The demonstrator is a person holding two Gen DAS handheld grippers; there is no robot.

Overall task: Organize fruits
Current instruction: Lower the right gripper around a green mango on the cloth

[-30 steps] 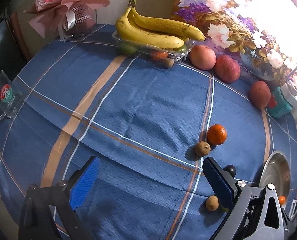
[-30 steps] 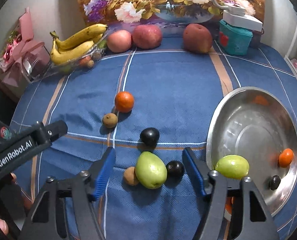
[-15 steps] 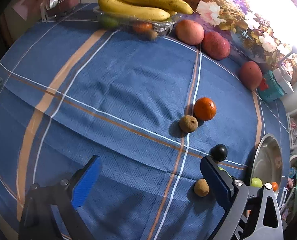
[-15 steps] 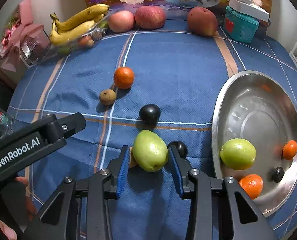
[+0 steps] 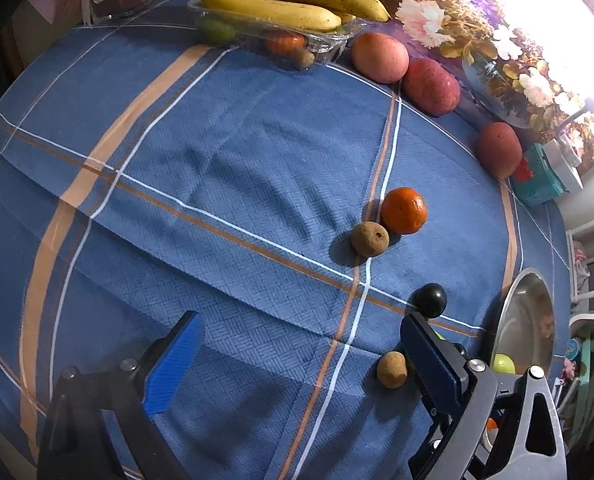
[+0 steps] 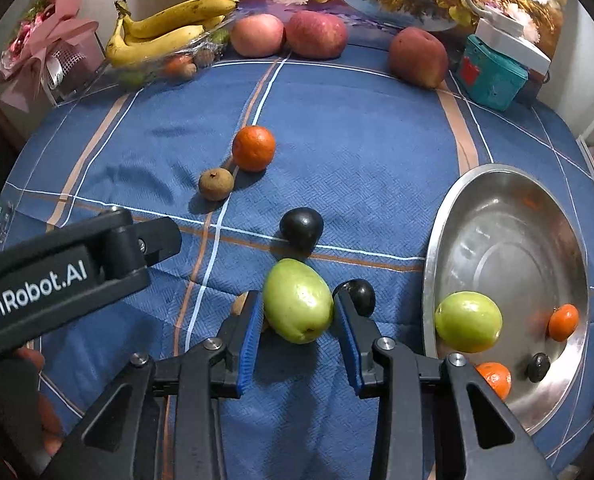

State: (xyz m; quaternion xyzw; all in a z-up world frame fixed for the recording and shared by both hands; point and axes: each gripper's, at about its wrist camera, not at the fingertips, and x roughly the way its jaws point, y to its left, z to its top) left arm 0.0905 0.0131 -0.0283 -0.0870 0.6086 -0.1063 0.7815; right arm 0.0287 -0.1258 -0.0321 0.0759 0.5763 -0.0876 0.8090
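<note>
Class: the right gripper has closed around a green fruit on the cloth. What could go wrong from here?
1. The green fruit is smooth and rounded; it might slip from the right gripper.
2. A dark fruit sits against the right finger and could get knocked.
3. The bowl already holds fruit; a drop may hit it.

Three apples (image 6: 316, 34), three bananas (image 6: 165, 36)

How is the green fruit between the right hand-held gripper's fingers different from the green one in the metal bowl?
The gripped green fruit is egg-shaped, over the blue cloth, clamped by the right hand-held gripper. The bowl's green fruit looks rounder, lies loose in the metal bowl, untouched. Both are smooth, pale green, and similar in size.
</note>
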